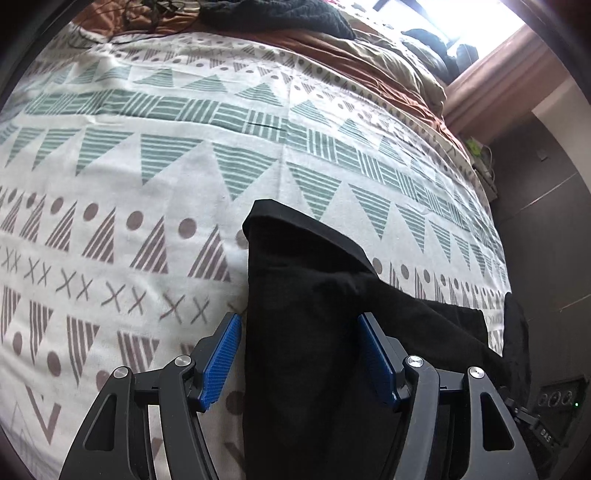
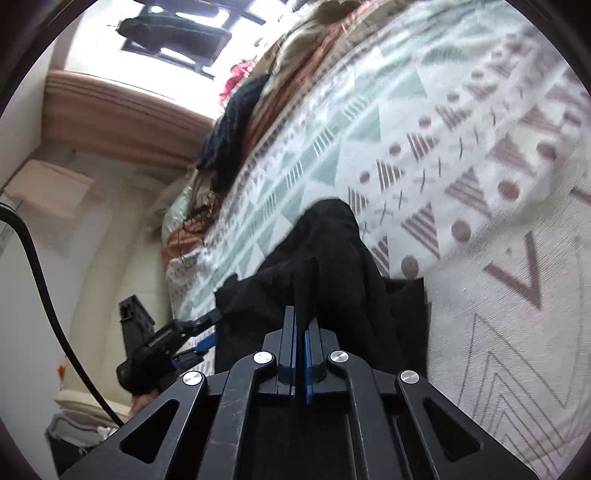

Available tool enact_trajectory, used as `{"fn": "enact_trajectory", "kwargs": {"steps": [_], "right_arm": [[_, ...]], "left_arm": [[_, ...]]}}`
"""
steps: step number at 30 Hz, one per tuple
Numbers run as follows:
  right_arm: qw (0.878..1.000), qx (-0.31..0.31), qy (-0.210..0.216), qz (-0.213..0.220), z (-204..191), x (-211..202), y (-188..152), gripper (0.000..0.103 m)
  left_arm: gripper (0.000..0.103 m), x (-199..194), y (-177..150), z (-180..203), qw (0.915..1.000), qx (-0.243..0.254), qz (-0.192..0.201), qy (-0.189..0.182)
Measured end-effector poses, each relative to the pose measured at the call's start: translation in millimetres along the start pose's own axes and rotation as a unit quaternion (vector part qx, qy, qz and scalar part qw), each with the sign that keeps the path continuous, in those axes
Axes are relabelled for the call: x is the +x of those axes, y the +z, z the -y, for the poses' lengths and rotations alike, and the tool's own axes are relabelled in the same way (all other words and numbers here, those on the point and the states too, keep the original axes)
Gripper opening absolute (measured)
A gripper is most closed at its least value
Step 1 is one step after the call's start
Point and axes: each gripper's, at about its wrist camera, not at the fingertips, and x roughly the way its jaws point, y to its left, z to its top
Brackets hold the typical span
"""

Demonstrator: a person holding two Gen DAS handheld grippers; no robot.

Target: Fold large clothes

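A black garment (image 1: 306,310) lies on the patterned bedspread (image 1: 147,177) near the bed's front edge. In the left wrist view my left gripper (image 1: 299,354) is open, its blue pads on either side of a strip of the black cloth, not closed on it. In the right wrist view my right gripper (image 2: 300,321) is shut on a fold of the black garment (image 2: 332,258) and lifts it off the bed. The left gripper (image 2: 199,332) shows at the left there, at the garment's edge.
A dark knitted item (image 1: 280,16) and brown and olive bedding (image 1: 369,55) lie at the head of the bed. Cables (image 1: 147,14) lie at the far left corner. The bed's edge and dark floor (image 1: 546,240) are to the right. A window (image 2: 177,33) is behind.
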Motion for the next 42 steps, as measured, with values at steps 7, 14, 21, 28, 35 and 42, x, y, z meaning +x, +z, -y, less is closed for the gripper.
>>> {"fn": "enact_trajectory", "kwargs": {"steps": [7, 14, 21, 28, 35, 42], "right_arm": [[0.999, 0.026, -0.023, 0.007, 19.2, -11.3, -3.6, 0.002], [0.998, 0.047, -0.051, -0.005, 37.9, -1.4, -1.1, 0.002], [0.998, 0.048, -0.015, -0.027, 42.7, -9.1, 0.7, 0.023], [0.999, 0.037, -0.029, -0.025, 46.7, -17.2, 2.4, 0.075], [0.996, 0.043, -0.005, -0.073, 63.3, 1.9, 0.2, 0.075], [0.994, 0.047, 0.027, -0.095, 61.9, 19.8, 1.5, 0.075]], "left_arm": [[0.069, 22.2, 5.3, 0.6, 0.9999, -0.005, -0.009, 0.006], [0.071, 32.1, 5.6, 2.3, 0.9997, 0.007, -0.008, 0.02], [0.071, 9.8, -7.2, -5.1, 0.9999, -0.006, -0.012, -0.008], [0.071, -10.8, -35.9, -15.6, 0.9991, -0.009, -0.019, -0.036], [0.071, -15.9, -60.4, -18.4, 0.997, -0.01, -0.037, -0.068], [0.068, -0.3, -59.0, -12.8, 0.9962, -0.012, -0.045, -0.074]]}}
